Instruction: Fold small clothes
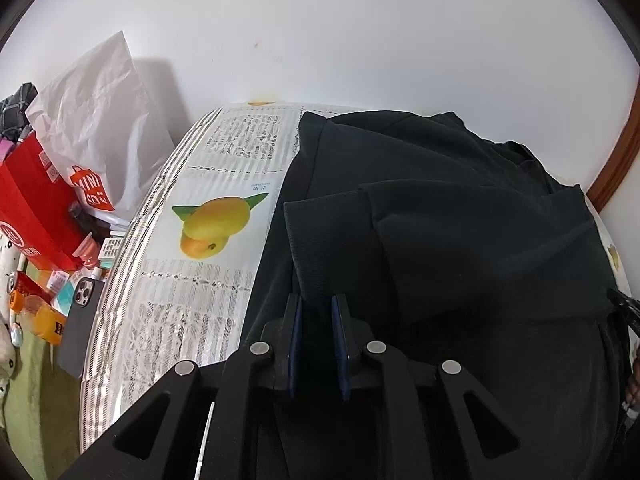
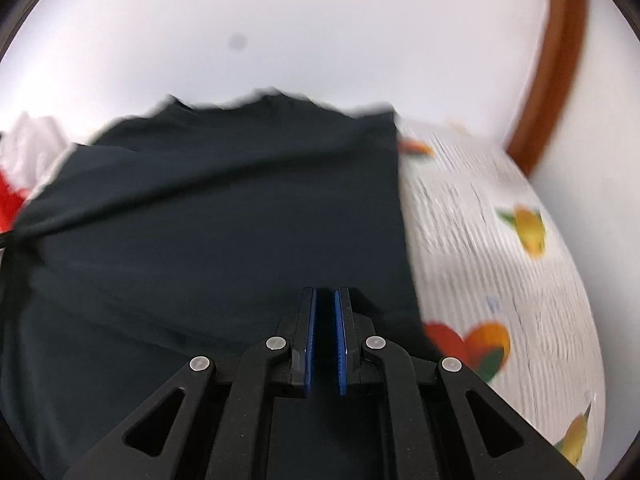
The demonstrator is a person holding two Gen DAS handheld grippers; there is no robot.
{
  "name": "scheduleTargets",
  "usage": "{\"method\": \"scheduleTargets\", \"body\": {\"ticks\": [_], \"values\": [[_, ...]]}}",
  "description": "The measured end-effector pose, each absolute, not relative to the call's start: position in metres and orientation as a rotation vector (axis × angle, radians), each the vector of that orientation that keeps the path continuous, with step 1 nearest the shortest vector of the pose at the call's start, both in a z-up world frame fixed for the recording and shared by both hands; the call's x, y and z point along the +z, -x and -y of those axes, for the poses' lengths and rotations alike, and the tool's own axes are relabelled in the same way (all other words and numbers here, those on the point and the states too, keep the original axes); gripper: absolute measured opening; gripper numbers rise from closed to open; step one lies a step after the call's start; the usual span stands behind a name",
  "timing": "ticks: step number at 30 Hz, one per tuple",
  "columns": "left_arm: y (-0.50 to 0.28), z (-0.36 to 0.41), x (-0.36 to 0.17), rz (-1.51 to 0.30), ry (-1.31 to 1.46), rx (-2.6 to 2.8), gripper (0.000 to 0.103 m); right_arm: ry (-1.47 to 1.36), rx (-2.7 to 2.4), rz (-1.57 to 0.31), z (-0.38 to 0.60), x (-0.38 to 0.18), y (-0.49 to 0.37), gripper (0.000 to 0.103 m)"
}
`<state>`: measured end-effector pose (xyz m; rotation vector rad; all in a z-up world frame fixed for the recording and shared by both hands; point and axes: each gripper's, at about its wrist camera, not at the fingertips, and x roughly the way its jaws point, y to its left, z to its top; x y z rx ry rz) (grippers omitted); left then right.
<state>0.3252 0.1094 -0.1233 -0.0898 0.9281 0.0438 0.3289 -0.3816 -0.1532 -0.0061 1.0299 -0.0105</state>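
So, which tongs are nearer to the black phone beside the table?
Left. The left tongs, pinching the black garment, are near the table edge above the black phone. The right tongs are over the garment's other side.

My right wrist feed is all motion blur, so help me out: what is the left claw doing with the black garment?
Observer: The left claw is shut on the ribbed cuff of one sleeve of the black garment.
Operator: Where does that sleeve lie?
Observer: It appears to be folded across the garment's body, with the cuff end nearest the claw.
Operator: Anything close by on the left side?
Observer: A dark smartphone sits just off the left edge of the mango-print tablecloth, among boxes.
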Motion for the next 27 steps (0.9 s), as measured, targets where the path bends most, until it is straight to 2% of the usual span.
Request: {"method": "scheduleTargets", "body": {"ticks": [5, 7, 10, 20, 22, 25, 27], "values": [[-0.305, -0.103, -0.118, -0.901, 0.060, 0.050, 0.014, -0.082, -0.009, -0.986, 0.402, -0.135, -0.304, 0.010], [-0.294, -0.101, -0.115, -0.883, 0.053, 0.052, 0.014, -0.086, -0.034, -0.967, 0.409, -0.122, -0.286, 0.019], [-0.275, -0.098, -0.111, -0.872, 0.052, 0.040, 0.014, -0.109, -0.045, -0.954, 0.416, -0.111, -0.259, 0.028], [-0.205, -0.090, -0.113, -0.911, 0.075, -0.001, 0.014, -0.099, -0.122, -0.996, 0.428, -0.109, -0.169, 0.030], [-0.188, -0.089, -0.113, -0.907, 0.079, 0.003, 0.014, -0.100, -0.114, -0.996, 0.425, -0.112, -0.150, 0.039], [-0.168, -0.088, -0.115, -0.905, 0.064, 0.016, 0.014, -0.097, -0.097, -0.983, 0.420, -0.115, -0.126, 0.045], [-0.155, -0.088, -0.117, -0.910, 0.058, 0.024, 0.030, -0.092, -0.084, -0.979, 0.414, -0.118, -0.112, 0.050]]}}
